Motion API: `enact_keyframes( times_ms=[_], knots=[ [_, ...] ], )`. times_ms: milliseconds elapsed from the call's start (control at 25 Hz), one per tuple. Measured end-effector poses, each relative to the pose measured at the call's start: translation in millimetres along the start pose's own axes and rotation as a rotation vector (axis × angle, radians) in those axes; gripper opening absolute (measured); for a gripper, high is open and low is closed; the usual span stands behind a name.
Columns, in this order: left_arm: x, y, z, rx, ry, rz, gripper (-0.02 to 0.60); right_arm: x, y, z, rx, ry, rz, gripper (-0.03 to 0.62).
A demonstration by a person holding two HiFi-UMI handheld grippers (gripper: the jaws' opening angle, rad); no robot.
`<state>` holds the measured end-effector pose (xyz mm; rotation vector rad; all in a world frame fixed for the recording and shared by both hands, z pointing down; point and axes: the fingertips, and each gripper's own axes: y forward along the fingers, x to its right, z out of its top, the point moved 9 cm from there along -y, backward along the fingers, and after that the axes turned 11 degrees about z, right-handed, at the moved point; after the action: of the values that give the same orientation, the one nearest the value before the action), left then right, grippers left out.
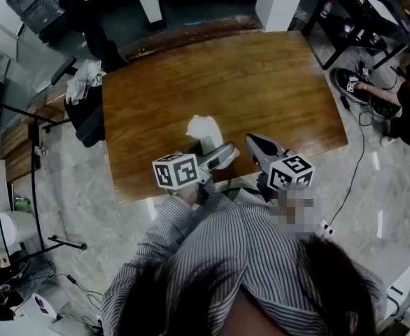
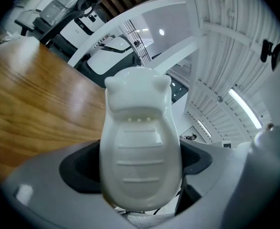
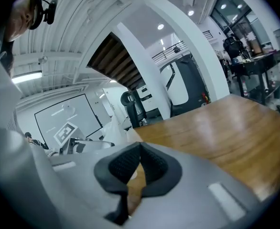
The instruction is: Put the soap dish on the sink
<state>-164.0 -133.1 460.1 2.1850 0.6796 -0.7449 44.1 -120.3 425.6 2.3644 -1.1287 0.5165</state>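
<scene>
soap dish point(image 2: 140, 142) is clamped between the jaws of the left tool point(image 1: 219, 157); right tool point(image 3: 134, 162) closed, empty.

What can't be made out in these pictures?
Sink: in no view.
Soap dish: underside turned away in the left gripper view; near end covered by the left gripper in the head view.
Table: near edge partly behind the person's shirt, head view.
</scene>
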Motion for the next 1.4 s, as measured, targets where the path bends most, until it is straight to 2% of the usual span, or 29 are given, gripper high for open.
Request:
enact_keyframes(
  times_ms=[160,360,640,760,960,1040,1400],
  knots=[
    [-10.3,7.7,5.4,-0.036,0.002,0.033,0.469,5.8,10.6,0.9,-0.022,0.019,0.019,0.002],
    [-17.4,24.3,14.8,-0.096,0.066,0.05,0.469,16.8,18.5,7.9,-0.038,0.03,0.049,0.002],
    [-24.7,45.7,36.7,-0.225,0.143,0.088,0.469,36.9,33.3,20.2,-0.094,0.051,0.052,0.002],
    [-30.3,56.5,48.1,-0.285,0.238,0.123,0.469,44.7,40.2,23.1,-0.105,0.06,0.05,0.002],
    [-43.0,82.9,67.7,-0.421,0.509,0.195,0.469,55.7,47.5,20.3,-0.102,0.102,0.058,0.002],
    [-46.9,96.6,71.8,-0.467,0.592,0.21,0.469,59.9,45.7,13.5,-0.105,0.125,0.057,0.002],
    [-60.0,147.6,69.0,-0.72,0.738,0.224,0.469,72.8,23.7,-24.8,-0.084,0.26,-0.007,0.002]
  ],
)
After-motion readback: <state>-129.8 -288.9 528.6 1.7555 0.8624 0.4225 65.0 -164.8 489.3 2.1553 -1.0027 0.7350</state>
